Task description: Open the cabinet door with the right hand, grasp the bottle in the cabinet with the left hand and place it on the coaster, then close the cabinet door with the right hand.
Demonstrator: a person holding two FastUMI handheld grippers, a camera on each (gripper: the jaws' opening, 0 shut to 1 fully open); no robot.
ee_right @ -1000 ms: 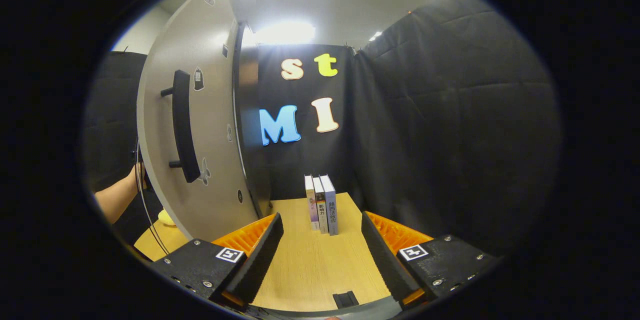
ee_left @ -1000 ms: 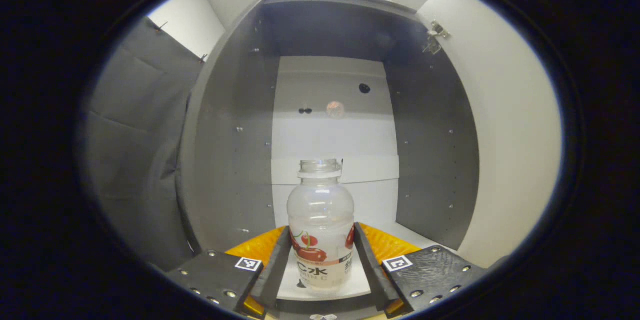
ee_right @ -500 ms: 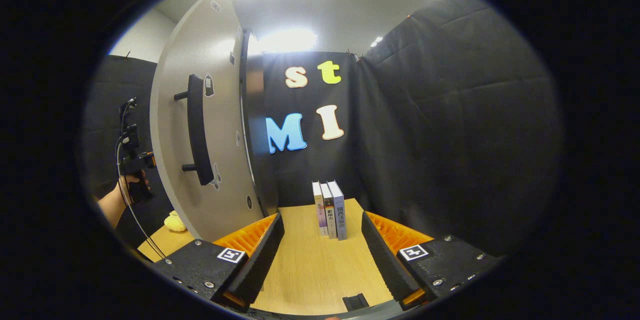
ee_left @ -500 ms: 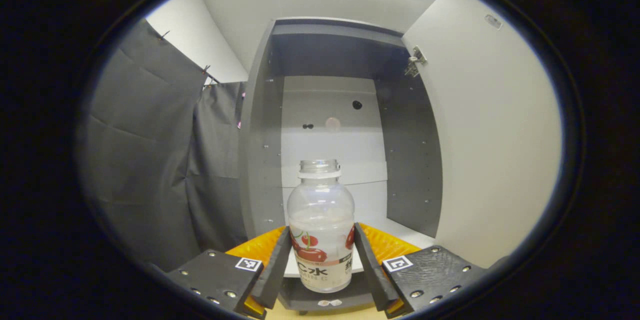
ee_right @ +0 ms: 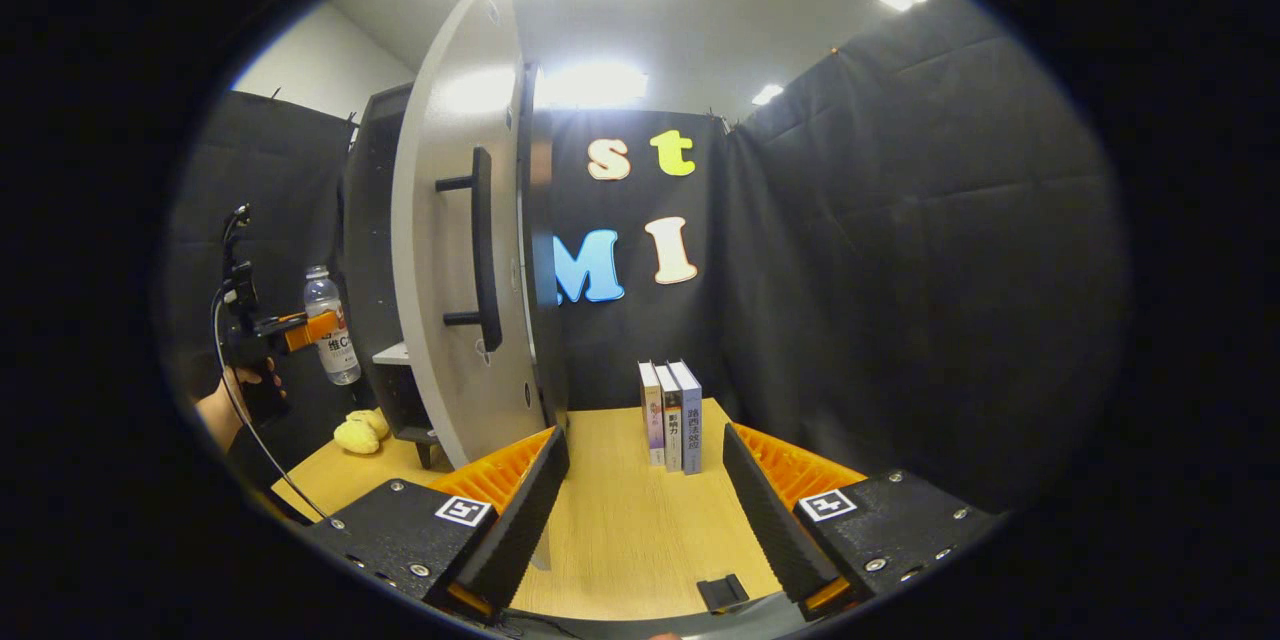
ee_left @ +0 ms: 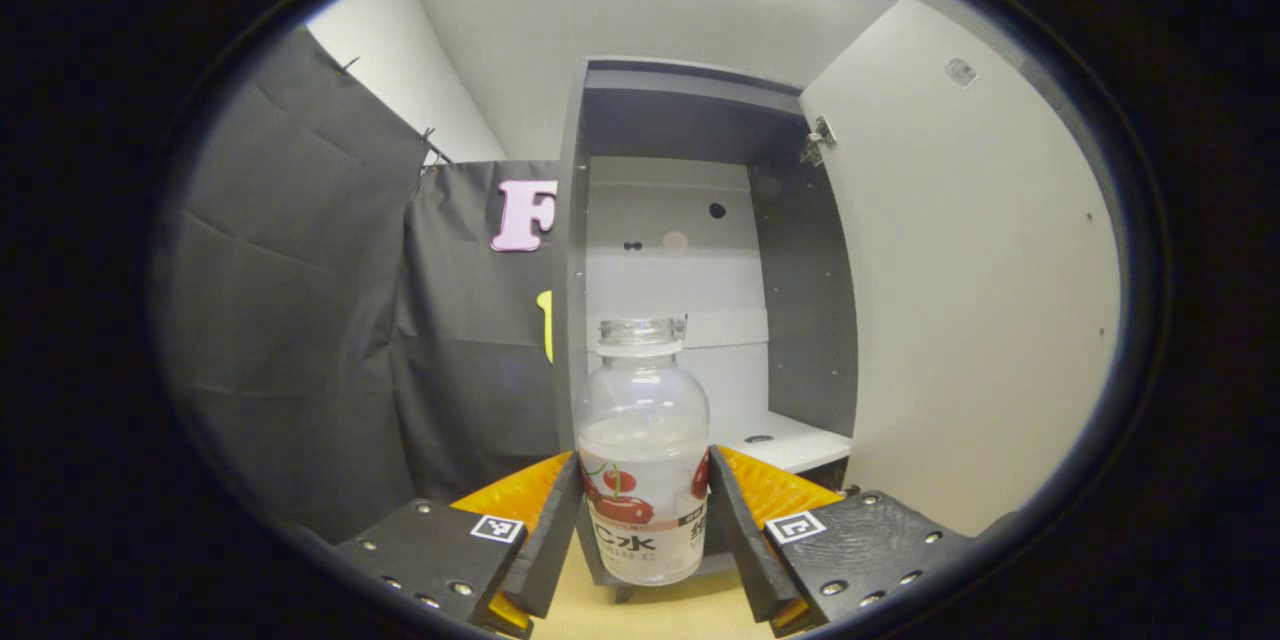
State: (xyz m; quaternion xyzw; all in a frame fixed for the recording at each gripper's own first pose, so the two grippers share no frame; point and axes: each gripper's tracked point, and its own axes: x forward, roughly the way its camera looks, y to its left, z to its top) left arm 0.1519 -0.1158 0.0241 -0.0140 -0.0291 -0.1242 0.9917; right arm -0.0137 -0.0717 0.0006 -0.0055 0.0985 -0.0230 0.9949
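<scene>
Currently I have the left gripper (ee_left: 640, 530) clamped on the bottle (ee_left: 642, 465), both fingers pressing its labelled lower body, so the bottle rides upright and clear of the cabinet (ee_left: 690, 250); the neck is uncapped, which is reason to keep it level. From the right gripper view I see the same bottle (ee_right: 332, 325) held in the air out in front of the cabinet (ee_right: 365, 250), above the wooden table (ee_right: 610, 520). The door (ee_right: 445, 250) stands swung wide, its handle (ee_right: 482, 245) facing my right gripper (ee_right: 640, 510), which holds nothing, fingers spread wide, waiting near the door for the closing step as I judge it. I cannot find the coaster in either view, so the placement target is unconfirmed. Other items noted: a small yellow soft object (ee_right: 360, 432) on the table below the bottle, three books (ee_right: 672, 415) standing upright beyond the door, and a small dark block (ee_right: 722, 592) near the table edge. The open door stands between the two grippers.
</scene>
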